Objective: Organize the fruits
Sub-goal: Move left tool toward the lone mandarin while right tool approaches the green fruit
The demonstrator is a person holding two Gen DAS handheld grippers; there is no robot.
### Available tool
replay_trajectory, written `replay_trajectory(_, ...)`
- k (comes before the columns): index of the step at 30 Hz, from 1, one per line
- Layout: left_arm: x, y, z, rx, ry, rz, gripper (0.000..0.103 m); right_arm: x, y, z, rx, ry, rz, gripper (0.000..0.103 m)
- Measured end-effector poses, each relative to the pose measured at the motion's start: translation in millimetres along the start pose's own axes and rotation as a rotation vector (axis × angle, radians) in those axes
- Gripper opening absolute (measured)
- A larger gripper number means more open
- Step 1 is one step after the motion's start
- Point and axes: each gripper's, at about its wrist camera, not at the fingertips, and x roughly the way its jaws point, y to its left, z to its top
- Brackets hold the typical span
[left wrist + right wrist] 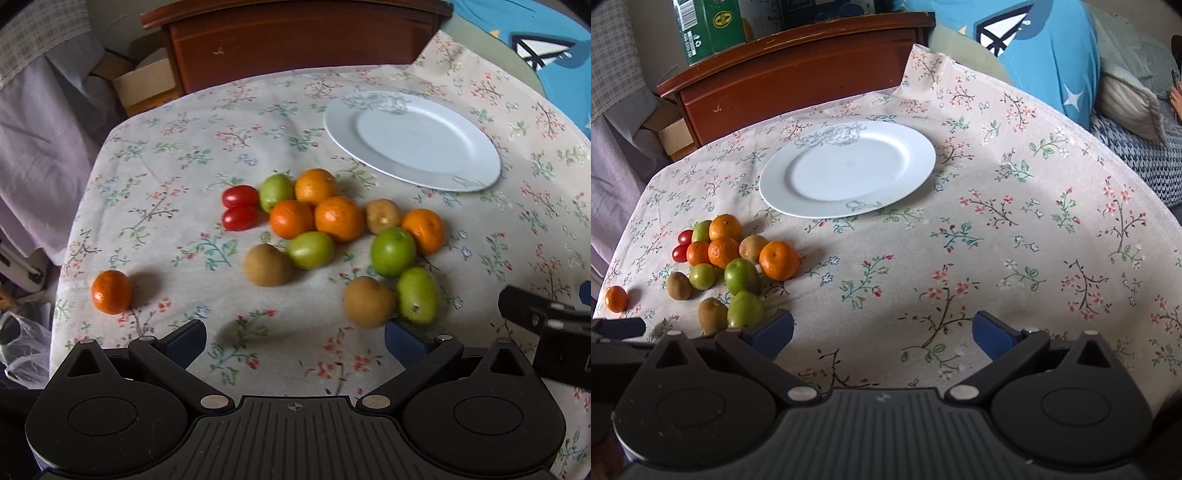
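Both tools gape wide and hold nothing: the left tool (293, 341) near the fruit pile (332, 236) toward the table's (997, 258) left edge, the right tool (882, 332) over bare cloth. One orange (111, 291) lies apart at that edge. The white plate (846, 170) sits toward the far edge.

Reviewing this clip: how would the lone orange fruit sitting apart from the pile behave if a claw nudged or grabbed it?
The lone orange fruit looks round, so a nudge would probably roll it, and it lies near the tablecloth edge. Its skin shines, so it may slip between the pads. It touches no other fruit, so the open left claw could likely close on it without disturbing the pile.
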Motion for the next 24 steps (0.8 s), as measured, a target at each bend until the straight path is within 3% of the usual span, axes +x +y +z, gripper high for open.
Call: replay_trajectory(24, -23.8, 43.3, -0.8, -0.140, 0.065, 0.017, 0.103, 0.6, 36.8, 6.1, -0.084, 0.085, -0.017, 0.102)
